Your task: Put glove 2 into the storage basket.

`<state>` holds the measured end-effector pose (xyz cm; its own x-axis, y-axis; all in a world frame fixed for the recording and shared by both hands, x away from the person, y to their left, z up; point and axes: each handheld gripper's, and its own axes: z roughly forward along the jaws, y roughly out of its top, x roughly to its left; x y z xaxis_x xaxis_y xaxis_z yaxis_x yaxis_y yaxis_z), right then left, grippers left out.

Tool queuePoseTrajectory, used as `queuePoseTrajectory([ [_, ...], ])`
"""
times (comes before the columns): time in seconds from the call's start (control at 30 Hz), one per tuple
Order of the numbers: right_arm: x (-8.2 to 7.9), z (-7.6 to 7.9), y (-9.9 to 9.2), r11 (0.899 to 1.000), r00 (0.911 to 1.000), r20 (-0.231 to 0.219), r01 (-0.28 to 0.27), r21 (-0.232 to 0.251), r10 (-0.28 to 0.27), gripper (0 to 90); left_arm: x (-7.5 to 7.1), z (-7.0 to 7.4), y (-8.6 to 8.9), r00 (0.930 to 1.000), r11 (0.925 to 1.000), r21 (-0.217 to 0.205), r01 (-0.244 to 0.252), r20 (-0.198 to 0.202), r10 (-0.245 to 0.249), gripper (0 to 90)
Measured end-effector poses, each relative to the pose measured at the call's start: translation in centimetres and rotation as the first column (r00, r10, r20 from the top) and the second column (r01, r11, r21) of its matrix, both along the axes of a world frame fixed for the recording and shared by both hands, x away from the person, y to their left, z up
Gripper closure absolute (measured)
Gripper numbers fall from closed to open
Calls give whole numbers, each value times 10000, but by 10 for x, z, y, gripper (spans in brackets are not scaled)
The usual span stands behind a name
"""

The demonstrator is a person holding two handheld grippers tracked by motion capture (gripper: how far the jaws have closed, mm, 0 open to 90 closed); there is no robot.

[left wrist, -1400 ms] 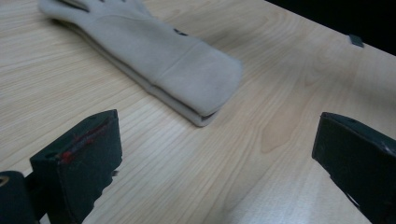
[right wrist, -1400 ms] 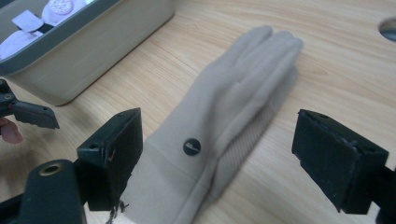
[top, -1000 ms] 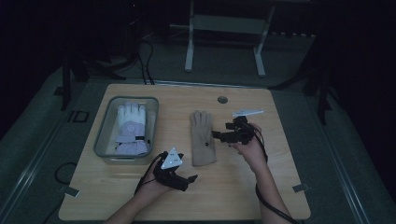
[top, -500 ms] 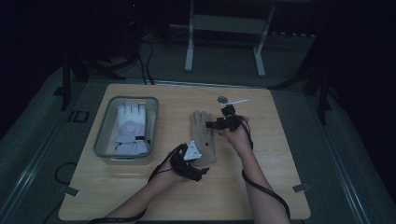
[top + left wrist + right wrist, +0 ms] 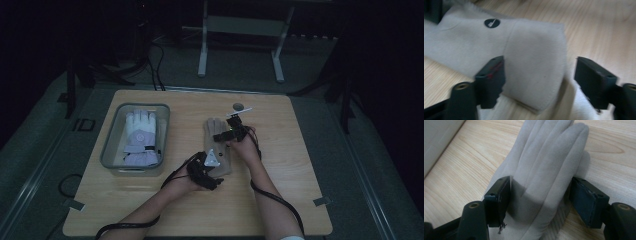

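A pale grey-beige glove [image 5: 215, 131] lies flat on the middle of the wooden table [image 5: 295, 175], fingers pointing away from me. My left gripper [image 5: 208, 161] is at its cuff end. In the left gripper view the cuff [image 5: 531, 50] sits between the jaws of the left gripper [image 5: 540, 65]: one jaw is over the fabric, the other stands clear of its edge. My right gripper [image 5: 229, 131] is low over the finger end. In the right gripper view the right gripper [image 5: 541, 185] straddles the glove [image 5: 549, 157], not squeezing it. Both pairs of jaws have just been closing.
At the left of the table stands a grey tray [image 5: 109, 150] holding a white and lilac glove [image 5: 140, 137]; its wall shows in the right gripper view [image 5: 439, 140]. A small dark disc [image 5: 238, 106] lies near the far edge. A metal stand [image 5: 202, 45] rises beyond the table.
My left hand has slid right to the glove's cuff. The right hand has come left and down over the glove's fingers. Both pairs of jaws look narrower.
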<state>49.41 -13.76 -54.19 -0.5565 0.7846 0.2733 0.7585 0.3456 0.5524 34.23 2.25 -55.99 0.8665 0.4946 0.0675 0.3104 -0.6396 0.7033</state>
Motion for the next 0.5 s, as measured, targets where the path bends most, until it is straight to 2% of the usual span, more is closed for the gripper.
queuePoseTrajectory([
  [0.03, 0, 0, 0, 10000, 10000, 25, -7, -46, 7, 350, 0, 0, 0, 10000, 10000, -59, 41, -4, -41, 296],
  [0.17, 1, 0, 1, 9999, 9999, -68, -103, -111, 102, 450, 0, 0, -1, 9995, 9994, 335, 118, 300, -128, 369],
  [0.37, 3, 1, 1, 9999, 9985, -543, 47, 144, -39, 595, 1, 0, -5, 9990, 9976, 669, -195, 423, 167, 513],
  [0.5, 3, 4, 1, 9998, 9985, -542, 117, 187, -106, 681, 2, 2, -4, 9978, 9952, 899, -387, 571, 337, 710],
])
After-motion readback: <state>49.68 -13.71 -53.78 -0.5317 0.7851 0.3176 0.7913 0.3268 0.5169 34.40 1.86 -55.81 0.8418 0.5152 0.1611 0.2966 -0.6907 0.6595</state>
